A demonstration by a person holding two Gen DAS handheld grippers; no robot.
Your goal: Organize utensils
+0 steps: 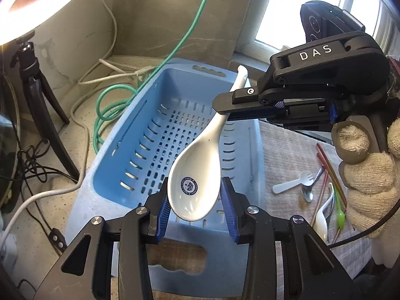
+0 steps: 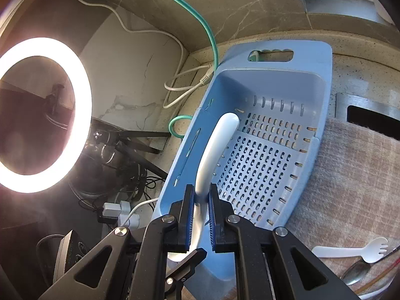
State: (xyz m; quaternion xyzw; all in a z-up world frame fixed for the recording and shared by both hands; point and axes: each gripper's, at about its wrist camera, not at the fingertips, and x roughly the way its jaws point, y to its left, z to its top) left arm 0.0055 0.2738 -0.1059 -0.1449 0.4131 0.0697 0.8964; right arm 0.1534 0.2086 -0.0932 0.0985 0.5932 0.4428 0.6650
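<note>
A white ceramic soup spoon [image 1: 197,170] with a blue round logo in its bowl hangs over the blue perforated basket [image 1: 140,115]. My right gripper [image 1: 222,111] is shut on its handle [image 2: 215,155], seen between the blue pads in the right wrist view [image 2: 202,215]. My left gripper [image 1: 195,207] brackets the spoon's bowl with its jaws apart; the pads sit close beside the bowl, and contact is unclear. The basket [image 2: 317,100] holds nothing else that I can see.
On the beige mat [image 1: 287,155] to the right lie a white plastic spork [image 1: 292,182], a metal spoon [image 1: 308,193], another white spoon [image 1: 323,215], a green spoon [image 1: 340,215] and red chopsticks [image 1: 330,165]. Cables, a green hose [image 1: 110,105], a tripod [image 1: 42,110] and a ring light [image 2: 45,115] stand left.
</note>
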